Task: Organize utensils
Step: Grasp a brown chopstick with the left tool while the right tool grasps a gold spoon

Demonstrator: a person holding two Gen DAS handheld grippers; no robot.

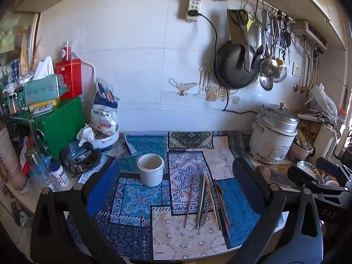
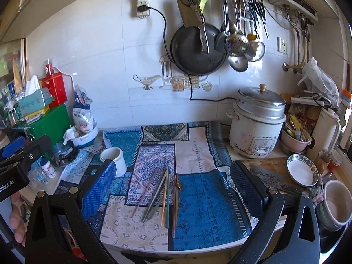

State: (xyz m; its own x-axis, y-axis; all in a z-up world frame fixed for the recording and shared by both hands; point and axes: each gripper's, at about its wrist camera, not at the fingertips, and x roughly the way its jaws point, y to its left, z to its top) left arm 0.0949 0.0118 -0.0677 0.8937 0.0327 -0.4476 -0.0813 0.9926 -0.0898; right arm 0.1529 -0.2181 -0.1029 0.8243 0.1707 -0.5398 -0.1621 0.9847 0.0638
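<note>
Your left gripper [image 1: 176,180] hangs above the patterned mat [image 1: 136,198] with its jaws spread wide, nothing between them. Your right gripper [image 2: 173,180] is in the same condition — jaws wide apart, empty, held over the mat.

The utensils [image 1: 206,200] lie loose on the mat in a rough bundle of long thin sticks, all pointing roughly away from you. In the left wrist view they sit right of centre, between the two fingers: one pinkish stick slightly apart on the left, then a grey metallic pair, then light wooden, green and brown ones. Whether a small spoon head lies among them you cannot tell for certain.

The white cup [image 1: 151,169] stands upright on the mat, left of the utensils and further back, near but not touching them. It appears empty.

In the right wrist view the same bundle [image 2: 162,198] sits between the fingers, the cup [image 2: 114,160] partly behind the left finger. Part of your hand [image 2: 16,217] shows at the left edge.

Rice cooker [image 2: 256,123] stands at the mat's back right corner — a black pan [image 2: 193,52] hangs on the tiled wall above
</note>
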